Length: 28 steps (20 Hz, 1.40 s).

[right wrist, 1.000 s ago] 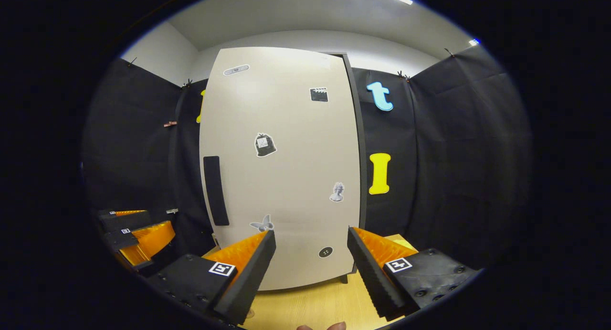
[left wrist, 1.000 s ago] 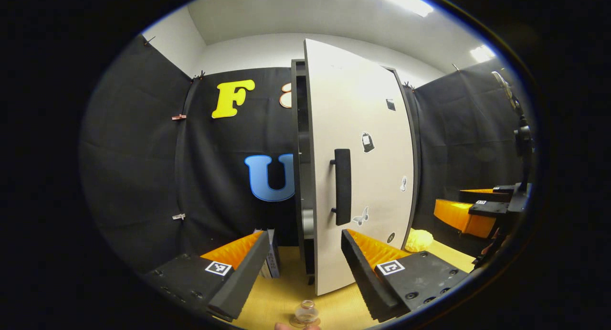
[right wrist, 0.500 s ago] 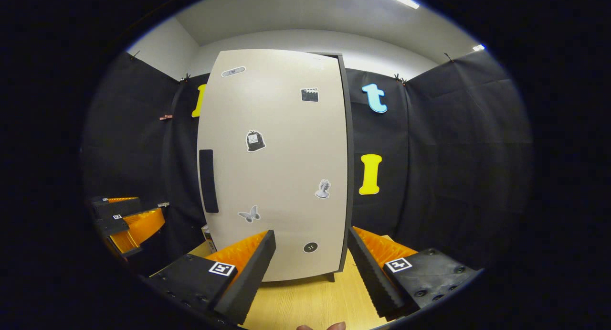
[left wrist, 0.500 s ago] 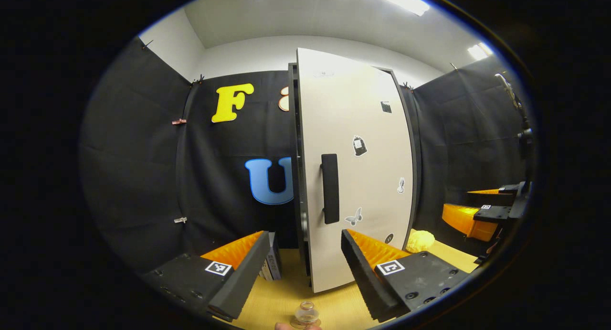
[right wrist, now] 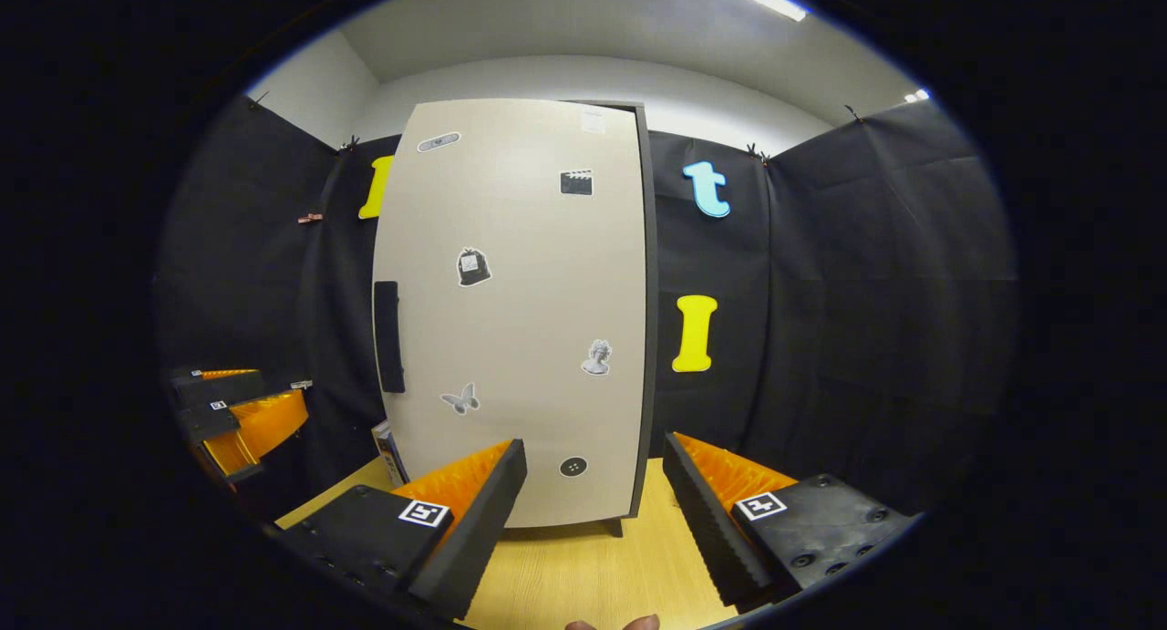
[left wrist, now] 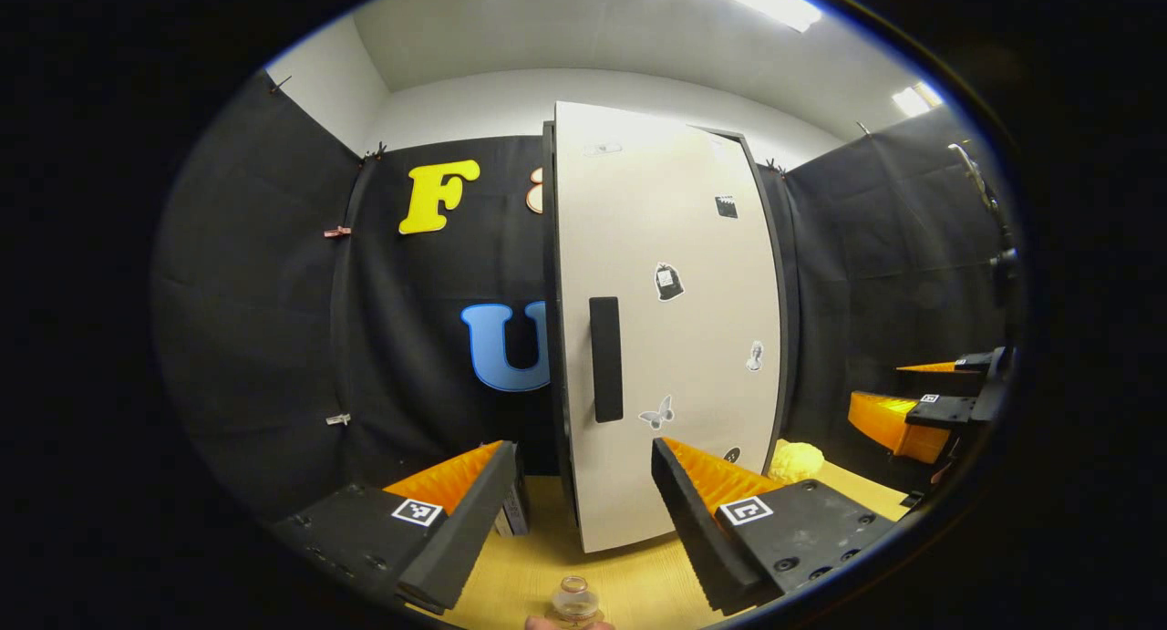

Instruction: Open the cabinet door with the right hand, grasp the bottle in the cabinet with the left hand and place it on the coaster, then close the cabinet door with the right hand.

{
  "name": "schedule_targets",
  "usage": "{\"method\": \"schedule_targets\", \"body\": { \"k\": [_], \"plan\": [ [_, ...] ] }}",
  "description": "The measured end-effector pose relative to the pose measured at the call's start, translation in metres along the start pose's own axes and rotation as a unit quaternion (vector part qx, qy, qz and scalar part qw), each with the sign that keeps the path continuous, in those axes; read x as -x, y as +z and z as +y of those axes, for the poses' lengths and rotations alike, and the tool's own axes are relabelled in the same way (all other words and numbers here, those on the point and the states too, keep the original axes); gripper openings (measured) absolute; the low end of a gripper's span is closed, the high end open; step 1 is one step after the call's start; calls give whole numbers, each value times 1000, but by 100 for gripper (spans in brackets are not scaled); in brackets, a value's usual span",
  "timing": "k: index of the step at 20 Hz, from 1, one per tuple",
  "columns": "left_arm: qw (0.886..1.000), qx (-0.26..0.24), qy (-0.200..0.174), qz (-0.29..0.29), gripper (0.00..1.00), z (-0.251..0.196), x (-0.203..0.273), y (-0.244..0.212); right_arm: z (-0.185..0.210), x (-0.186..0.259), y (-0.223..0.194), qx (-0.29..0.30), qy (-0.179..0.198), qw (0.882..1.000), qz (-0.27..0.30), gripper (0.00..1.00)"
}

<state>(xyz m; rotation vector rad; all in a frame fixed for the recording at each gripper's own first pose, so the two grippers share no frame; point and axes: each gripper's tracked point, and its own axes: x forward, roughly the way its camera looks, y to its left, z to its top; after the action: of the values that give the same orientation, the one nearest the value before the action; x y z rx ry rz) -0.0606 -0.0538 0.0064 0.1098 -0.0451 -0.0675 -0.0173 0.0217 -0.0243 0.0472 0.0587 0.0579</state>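
Observation:
The tall cabinet's beige door [left wrist: 675, 338] lies shut or nearly shut against the dark frame, its black handle [left wrist: 605, 358] on the left side. A small clear glass bottle [left wrist: 575, 601] stands on the wooden table at the bottom edge of the left gripper view, below and apart from my left gripper [left wrist: 579, 521], which is open and holds nothing. What lies under the bottle I cannot make out. In the right gripper view the door [right wrist: 520, 311] and handle [right wrist: 387, 336] face me. My right gripper [right wrist: 593, 521] is open, a short way off the door and touching nothing.
A lumpy yellow object [left wrist: 795, 461] lies on the table right of the cabinet. A small box [left wrist: 512, 511] leans by the cabinet's left foot, also seen as the box [right wrist: 387, 452]. The right gripper [left wrist: 912, 411] shows at the far right, the left gripper [right wrist: 237, 420] at the far left.
The cabinet door has swung from ajar to shut or nearly shut. The right gripper has drawn back from the door. The bottle has stayed on the table.

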Motion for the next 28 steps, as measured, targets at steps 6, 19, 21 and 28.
{"method": "schedule_targets", "body": {
  "k": [6,19,21,28],
  "plan": [
    [1000,-2,-2,1,95,-2,1,-1,-1,2,-1,-1,-1,1000,-2,98],
    [1000,-5,-7,4,95,-2,5,-3,-1,6,-6,-4,-4,1000,0,98],
    [1000,-7,-8,4,95,-2,6,-4,-1,7,-7,-4,-5,1000,1,98],
    [1000,-6,-8,3,94,-2,6,-7,-1,7,-7,-5,-7,1000,0,98]
  ]
}}
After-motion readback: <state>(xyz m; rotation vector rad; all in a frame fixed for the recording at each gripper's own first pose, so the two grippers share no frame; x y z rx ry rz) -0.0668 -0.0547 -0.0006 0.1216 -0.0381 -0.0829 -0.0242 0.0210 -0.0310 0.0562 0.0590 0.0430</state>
